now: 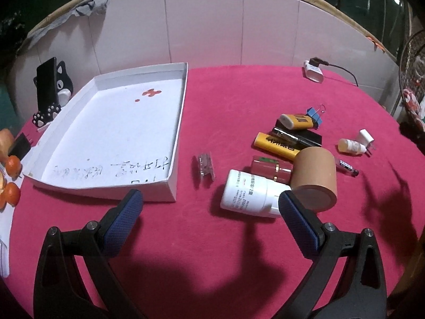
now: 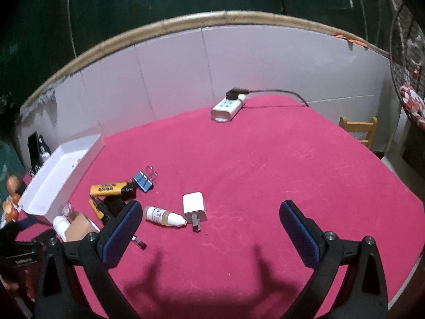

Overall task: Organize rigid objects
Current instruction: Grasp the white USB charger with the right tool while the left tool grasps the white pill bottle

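**Risks before first pick: both grippers empty, clutter tightly packed**

Left wrist view: your left gripper (image 1: pixel 209 207) hangs with jaws spread wide, holding nothing. White box lid (image 1: pixel 174 143) sits left on the red cloth, holding none of the objects. Clutter lies to the right: white bottle (image 1: pixel 249 192) touching brown cardboard roll (image 1: pixel 314 178), with red tube (image 1: pixel 268 170) just behind. Both cylinders lie on their sides; nudge one with a finger and it likely rolls, pushing its neighbours. Clear clip (image 1: pixel 205 166) lies alone between lid and pile; it looks slippery and low, an easy miss.

Right wrist view: your right gripper (image 2: pixel 209 212) is likewise spread and empty. Dropper bottle (image 2: pixel 163 215) touches white charger plug (image 2: pixel 195 207); closing on one probably drags the other. Blue binder clip (image 2: pixel 143 180) rests against yellow lighter (image 2: pixel 109 188). Left finger (image 2: pixel 122 228) hides part of the pile.
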The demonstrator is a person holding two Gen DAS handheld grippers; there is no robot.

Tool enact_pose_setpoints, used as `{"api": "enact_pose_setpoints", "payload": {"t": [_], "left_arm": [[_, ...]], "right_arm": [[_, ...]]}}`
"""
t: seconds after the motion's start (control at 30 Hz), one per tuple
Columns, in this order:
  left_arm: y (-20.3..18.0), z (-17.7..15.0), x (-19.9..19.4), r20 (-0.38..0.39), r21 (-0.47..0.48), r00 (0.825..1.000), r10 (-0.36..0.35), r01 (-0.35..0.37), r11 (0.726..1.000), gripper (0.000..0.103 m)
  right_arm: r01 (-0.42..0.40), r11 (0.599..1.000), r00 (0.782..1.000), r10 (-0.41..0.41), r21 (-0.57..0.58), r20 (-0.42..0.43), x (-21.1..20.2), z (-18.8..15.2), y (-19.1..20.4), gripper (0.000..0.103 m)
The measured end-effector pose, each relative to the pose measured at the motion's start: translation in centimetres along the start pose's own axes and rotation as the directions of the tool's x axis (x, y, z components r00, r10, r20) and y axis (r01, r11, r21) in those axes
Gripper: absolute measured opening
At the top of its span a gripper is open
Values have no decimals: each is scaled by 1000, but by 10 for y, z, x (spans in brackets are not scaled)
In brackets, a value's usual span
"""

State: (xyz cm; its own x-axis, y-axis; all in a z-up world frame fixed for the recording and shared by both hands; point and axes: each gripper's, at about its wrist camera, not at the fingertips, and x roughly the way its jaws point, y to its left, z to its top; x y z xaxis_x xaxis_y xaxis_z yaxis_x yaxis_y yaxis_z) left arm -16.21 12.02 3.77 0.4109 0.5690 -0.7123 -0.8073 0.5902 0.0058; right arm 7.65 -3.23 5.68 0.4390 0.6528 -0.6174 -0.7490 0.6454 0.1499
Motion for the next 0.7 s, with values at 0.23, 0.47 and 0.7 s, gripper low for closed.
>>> {"api": "enact_pose_setpoints", "payload": {"t": [0.23, 0.47, 0.7], "left_arm": [[1, -2, 3, -17, -9, 999, -33, 33, 999, 103], [-13, -4, 4, -10, 57, 999, -54, 54, 997, 103], [-22, 1, 15, 9, 134, 1000, -22, 20, 991, 103]], "right_arm": [[-3, 1000, 1000, 2, -26, -19, 15, 4, 10, 101], [-30, 999, 998, 29, -21, -55, 24, 3, 9, 87], [-50, 997, 992, 43, -54, -117, 46, 8, 21, 61]]}}
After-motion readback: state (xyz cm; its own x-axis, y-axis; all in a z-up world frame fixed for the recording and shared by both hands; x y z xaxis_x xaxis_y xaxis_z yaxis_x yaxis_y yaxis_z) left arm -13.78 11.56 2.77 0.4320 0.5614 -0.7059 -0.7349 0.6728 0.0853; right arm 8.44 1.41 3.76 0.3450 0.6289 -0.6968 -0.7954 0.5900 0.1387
